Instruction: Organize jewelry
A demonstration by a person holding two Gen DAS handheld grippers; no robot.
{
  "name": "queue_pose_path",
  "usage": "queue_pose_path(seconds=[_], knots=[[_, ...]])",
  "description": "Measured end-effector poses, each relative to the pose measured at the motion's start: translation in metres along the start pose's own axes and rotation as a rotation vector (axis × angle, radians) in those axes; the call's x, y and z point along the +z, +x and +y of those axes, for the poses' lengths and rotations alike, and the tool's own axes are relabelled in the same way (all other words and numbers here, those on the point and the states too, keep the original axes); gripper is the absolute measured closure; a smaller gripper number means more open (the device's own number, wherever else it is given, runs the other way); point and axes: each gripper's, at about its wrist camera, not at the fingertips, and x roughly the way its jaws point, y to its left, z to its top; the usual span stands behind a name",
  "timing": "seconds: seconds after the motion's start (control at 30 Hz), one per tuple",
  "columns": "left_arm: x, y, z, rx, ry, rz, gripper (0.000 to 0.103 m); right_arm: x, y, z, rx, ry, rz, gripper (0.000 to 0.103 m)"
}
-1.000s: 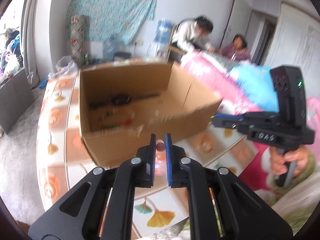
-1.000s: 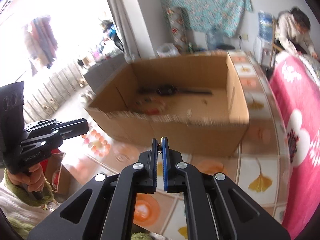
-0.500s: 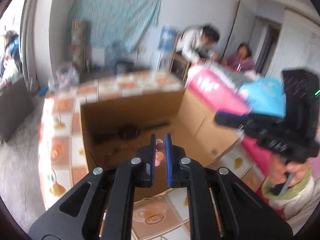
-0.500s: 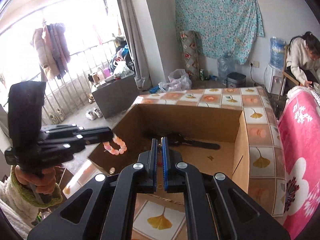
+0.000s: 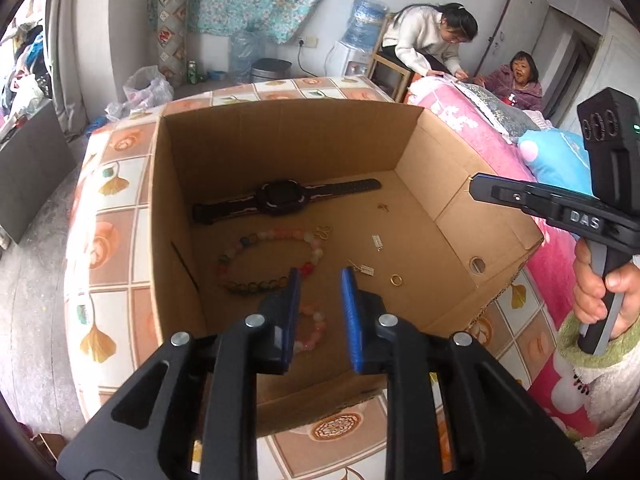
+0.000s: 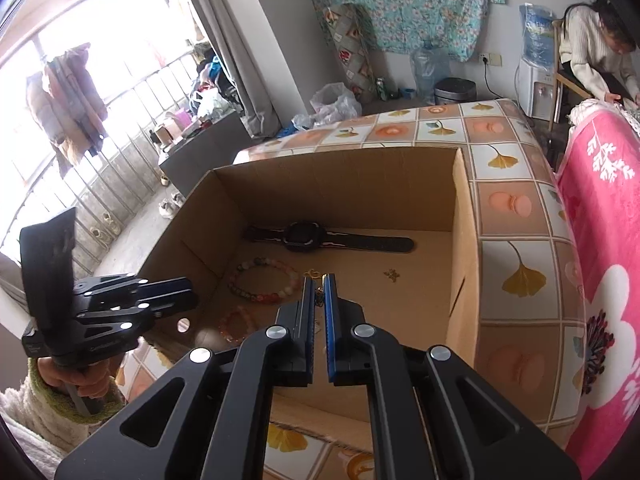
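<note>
Jewelry lies on the floor of the cardboard box (image 5: 440, 168) — your left gripper (image 5: 320, 280) hangs over its near edge, jaws apart and empty, with the pink bracelet (image 5: 314, 330) directly beneath. Your right gripper (image 6: 319, 282) has jaws pinched on a small gold chain (image 6: 319, 296) — likely held for dropping in.

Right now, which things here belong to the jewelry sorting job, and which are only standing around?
Job:
- cardboard box
- multicolour bead bracelet
- pink bead bracelet
- watch
- gold ring
- left gripper, open
- right gripper, shut on a small gold trinket

Not the job:
- pink blanket
- water dispenser
- trash bin
</note>
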Motion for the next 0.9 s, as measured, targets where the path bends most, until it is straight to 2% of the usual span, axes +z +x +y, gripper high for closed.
queue_pose_path(seconds=[0.2,0.23,0.27,0.33,0.53,0.57,0.6,0.63,0.67,0.7,0.73,0.77,0.83,0.9], knots=[[-0.005,-0.021,-0.001,0.036,-0.021,-0.06,0.073,0.008,0.01,-0.004,-0.089,-0.034,0.041,0.097],[-0.006,-0.024,-0.002,0.045,-0.023,-0.068,0.071,0.008,0.011,-0.004,-0.098,-0.038,0.043,0.094],[-0.007,-0.027,-0.002,0.05,-0.027,-0.074,0.069,0.008,0.01,-0.005,-0.107,-0.039,0.039,0.086],[-0.011,-0.036,-0.003,0.059,-0.035,-0.09,0.067,0.008,0.005,-0.006,-0.113,-0.029,0.021,0.076],[-0.019,-0.057,-0.008,0.09,-0.05,-0.136,0.052,0.001,-0.022,0.001,-0.109,-0.012,-0.038,0.068],[-0.02,-0.061,-0.009,0.1,-0.052,-0.142,0.049,0.0,-0.027,0.003,-0.107,-0.005,-0.044,0.064],[-0.021,-0.066,-0.01,0.118,-0.054,-0.15,0.039,-0.003,-0.033,0.006,-0.107,0.003,-0.05,0.06],[-0.023,-0.071,-0.012,0.134,-0.054,-0.161,0.03,-0.004,-0.038,0.008,-0.106,0.005,-0.055,0.053],[-0.026,-0.077,-0.014,0.148,-0.053,-0.173,0.027,-0.009,-0.046,0.014,-0.11,0.003,-0.067,0.045],[-0.029,-0.083,-0.016,0.167,-0.055,-0.183,0.019,-0.013,-0.052,0.019,-0.115,0.0,-0.075,0.041],[-0.031,-0.088,-0.018,0.196,-0.059,-0.192,0.014,-0.018,-0.059,0.025,-0.121,-0.006,-0.079,0.032],[-0.034,-0.093,-0.02,0.238,-0.067,-0.2,0.013,-0.025,-0.065,0.033,-0.128,-0.014,-0.077,0.025],[-0.04,-0.098,-0.02,0.284,-0.084,-0.191,0.011,-0.037,-0.072,0.043,-0.134,-0.024,-0.065,0.017],[-0.046,-0.102,-0.017,0.315,-0.112,-0.171,0.009,-0.053,-0.072,0.056,-0.159,-0.043,-0.016,0.014]])
